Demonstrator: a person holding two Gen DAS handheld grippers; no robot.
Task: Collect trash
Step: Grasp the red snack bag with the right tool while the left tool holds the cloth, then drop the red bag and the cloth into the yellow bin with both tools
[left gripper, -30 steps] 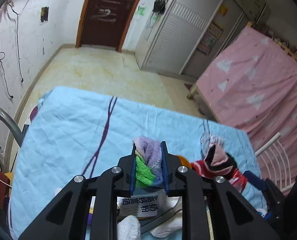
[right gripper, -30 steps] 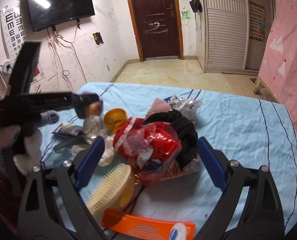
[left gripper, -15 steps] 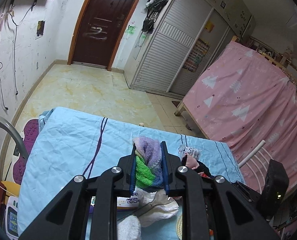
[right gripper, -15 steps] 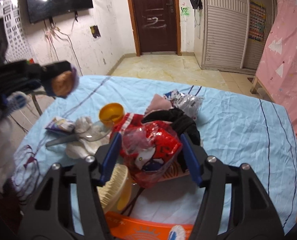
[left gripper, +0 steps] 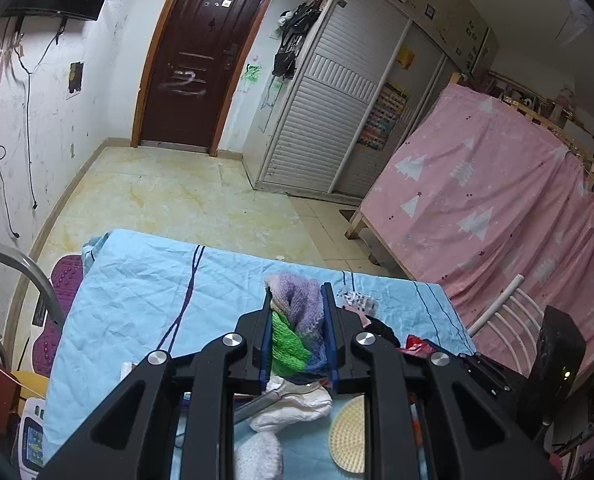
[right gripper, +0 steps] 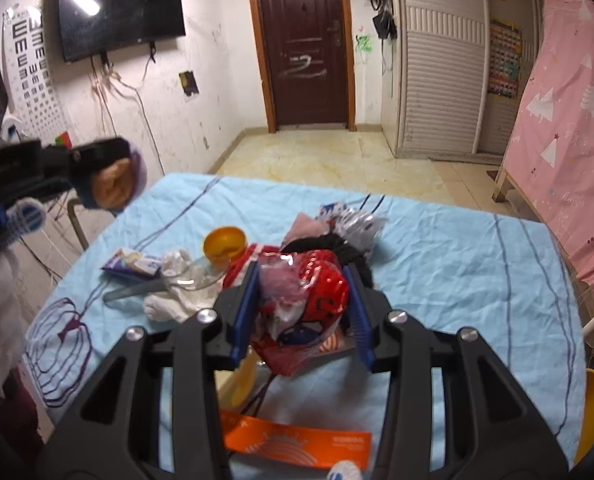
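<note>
Two tongs busy: left tongs (left gripper: 297, 332) clamp a knit cloth (left gripper: 297, 320), lifted off tabletop (right gripper: 457, 248); right tongs (right gripper: 301, 308) closing round red bag (right gripper: 313, 300) mid-tabletop, grip unclear. Risk: thin plastic slips/tears, bag spills.

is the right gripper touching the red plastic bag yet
Touching. In the right wrist view both blue pads of the right gripper press against the sides of the red plastic bag.
</note>
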